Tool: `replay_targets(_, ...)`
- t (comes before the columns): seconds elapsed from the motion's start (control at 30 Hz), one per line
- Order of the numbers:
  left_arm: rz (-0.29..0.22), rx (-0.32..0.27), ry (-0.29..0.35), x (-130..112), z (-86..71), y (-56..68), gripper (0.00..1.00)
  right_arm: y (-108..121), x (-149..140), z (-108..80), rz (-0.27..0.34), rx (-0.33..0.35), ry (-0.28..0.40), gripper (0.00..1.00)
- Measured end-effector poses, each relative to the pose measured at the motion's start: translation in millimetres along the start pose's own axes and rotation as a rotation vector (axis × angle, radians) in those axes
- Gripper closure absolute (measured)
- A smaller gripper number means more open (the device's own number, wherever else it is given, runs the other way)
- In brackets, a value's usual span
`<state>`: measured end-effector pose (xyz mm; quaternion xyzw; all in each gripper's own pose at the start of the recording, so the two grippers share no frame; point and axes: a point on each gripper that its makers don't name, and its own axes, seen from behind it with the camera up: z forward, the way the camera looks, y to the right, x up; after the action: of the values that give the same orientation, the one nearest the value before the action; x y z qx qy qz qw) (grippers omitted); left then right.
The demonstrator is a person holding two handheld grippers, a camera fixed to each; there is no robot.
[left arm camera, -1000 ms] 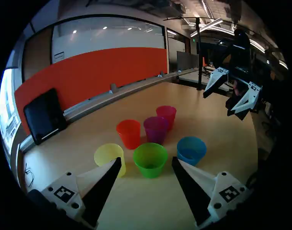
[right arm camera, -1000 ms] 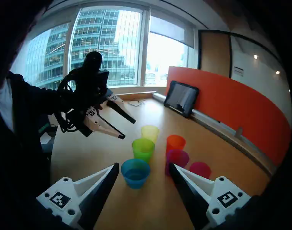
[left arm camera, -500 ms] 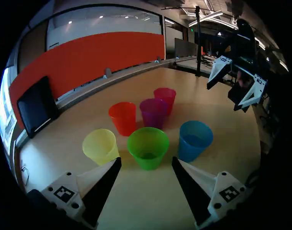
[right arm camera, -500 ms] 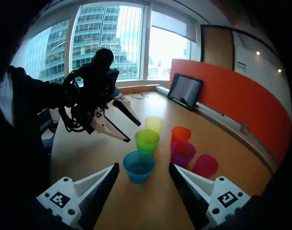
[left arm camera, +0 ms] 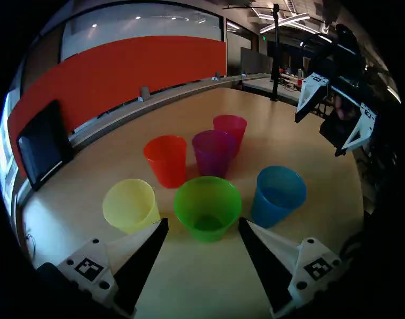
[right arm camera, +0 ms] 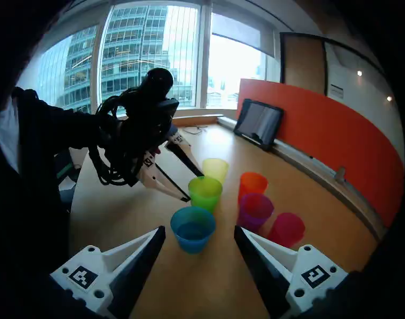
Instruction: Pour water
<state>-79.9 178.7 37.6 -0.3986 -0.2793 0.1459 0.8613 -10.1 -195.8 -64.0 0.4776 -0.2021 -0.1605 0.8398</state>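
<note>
Green cup sits just ahead of the spread left tongs; right tongs gape before blue cup.

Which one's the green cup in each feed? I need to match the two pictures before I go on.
Left gripper view: the green cup is low centre, the nearest cup, with the yellow cup to its left and the blue cup to its right.
Right gripper view: it sits at centre, just behind the blue cup.
Shared landmark: the blue cup next to it.
</note>
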Motion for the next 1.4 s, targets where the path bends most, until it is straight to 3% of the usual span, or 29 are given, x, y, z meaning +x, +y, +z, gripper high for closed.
replay_targets(0.6, 0.011, -0.013, 0.005, 8.9, 20.6, 1.2, 0.02, 3.6, -2.9, 1.4, 0.006, -0.001, -0.007, 0.0)
replay_targets(0.9, 0.021, -0.008, -0.001, 9.8, 25.1, 1.7, 0.03, 4.1, -3.8, 1.3, 0.008, -0.001, -0.007, 0.0)
replay_targets(1.17, 0.016, -0.002, -0.003, 9.1, 25.5, 3.7, 0.13, 4.3, -6.2, 1.4, 0.009, -0.002, -0.008, 0.0)
replay_targets(1.4, 0.02, -0.007, 0.013, 12.7, 22.2, 5.7, 0.14, 3.2, -7.9, 3.5, 0.012, 0.004, -0.01, 0.0)
